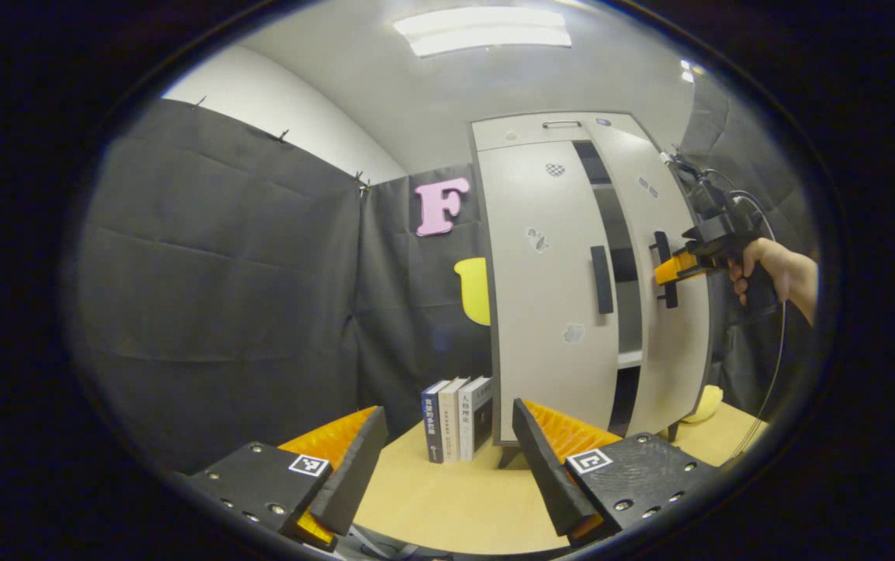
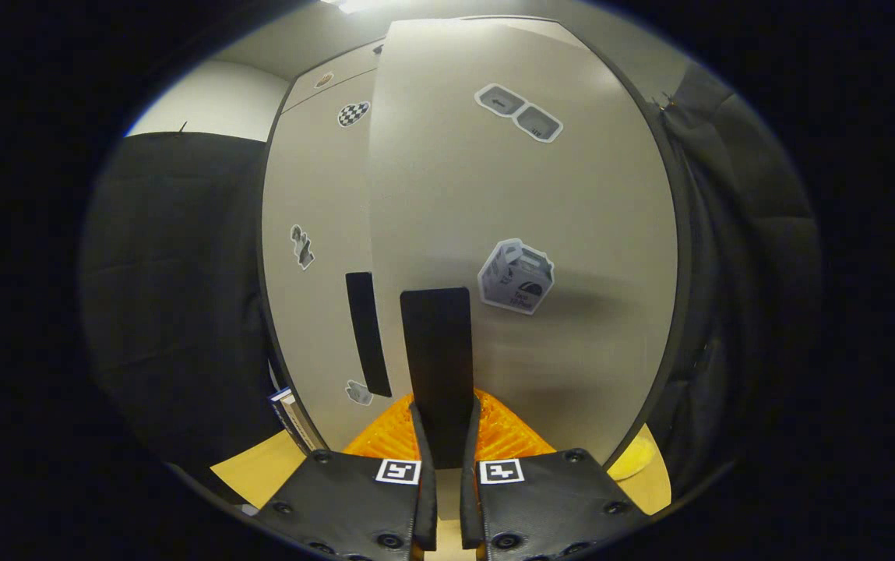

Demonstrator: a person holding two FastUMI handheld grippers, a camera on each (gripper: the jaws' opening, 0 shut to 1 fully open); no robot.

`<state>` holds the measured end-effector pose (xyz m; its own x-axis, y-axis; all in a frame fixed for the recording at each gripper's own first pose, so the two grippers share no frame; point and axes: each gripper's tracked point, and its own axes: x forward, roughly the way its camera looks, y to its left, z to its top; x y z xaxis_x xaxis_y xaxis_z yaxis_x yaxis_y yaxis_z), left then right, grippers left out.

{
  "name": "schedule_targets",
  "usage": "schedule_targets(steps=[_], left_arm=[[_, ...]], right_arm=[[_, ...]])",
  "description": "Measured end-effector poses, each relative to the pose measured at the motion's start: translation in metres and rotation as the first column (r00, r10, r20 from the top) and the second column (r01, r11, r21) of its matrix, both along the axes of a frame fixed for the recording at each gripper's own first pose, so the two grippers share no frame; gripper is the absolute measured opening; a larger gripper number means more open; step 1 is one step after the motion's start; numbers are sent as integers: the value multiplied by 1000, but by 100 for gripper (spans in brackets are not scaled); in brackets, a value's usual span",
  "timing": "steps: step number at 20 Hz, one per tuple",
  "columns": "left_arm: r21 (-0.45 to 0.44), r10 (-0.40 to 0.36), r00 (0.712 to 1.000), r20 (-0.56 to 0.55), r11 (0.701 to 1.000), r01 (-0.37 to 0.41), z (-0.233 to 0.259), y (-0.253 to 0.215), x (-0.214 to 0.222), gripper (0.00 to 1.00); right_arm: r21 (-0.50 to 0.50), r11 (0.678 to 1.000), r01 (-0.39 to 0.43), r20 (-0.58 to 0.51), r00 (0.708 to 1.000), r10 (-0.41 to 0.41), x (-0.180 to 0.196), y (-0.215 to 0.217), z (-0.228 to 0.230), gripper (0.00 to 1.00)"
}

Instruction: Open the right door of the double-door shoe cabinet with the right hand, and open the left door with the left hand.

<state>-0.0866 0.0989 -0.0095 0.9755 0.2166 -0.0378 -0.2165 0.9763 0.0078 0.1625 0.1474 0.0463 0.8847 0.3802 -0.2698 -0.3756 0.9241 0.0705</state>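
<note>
The pale grey shoe cabinet (image 1: 548, 312) stands on the wooden table. Its right door (image 1: 669, 327) is swung partly outward, showing a dark gap with shelves. In the right gripper view my right gripper (image 2: 447, 425) is shut on that door's black handle (image 2: 438, 366). The left gripper view shows the same gripper (image 1: 669, 269), held by a hand, at the right door's handle (image 1: 664, 269). The left door (image 1: 544, 288) is closed, its black handle (image 1: 601, 279) untouched. My left gripper (image 1: 447, 448) hangs open, well in front of the cabinet and low over the table.
Three books (image 1: 456, 419) stand upright on the table (image 1: 447, 499) just left of the cabinet. A yellow object (image 1: 702, 405) lies behind the cabinet's right side. Black cloth (image 1: 221, 288) walls the booth on the left and back.
</note>
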Motion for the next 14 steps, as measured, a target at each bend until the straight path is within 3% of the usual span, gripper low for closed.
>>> schedule_targets(steps=[14], left_arm=[[5, -174, 985, 8, 985, 174, 9, -78, 46, 96]], right_arm=[[25, 998, -50, -6, 999, 50, -52, -56, 6, 13]])
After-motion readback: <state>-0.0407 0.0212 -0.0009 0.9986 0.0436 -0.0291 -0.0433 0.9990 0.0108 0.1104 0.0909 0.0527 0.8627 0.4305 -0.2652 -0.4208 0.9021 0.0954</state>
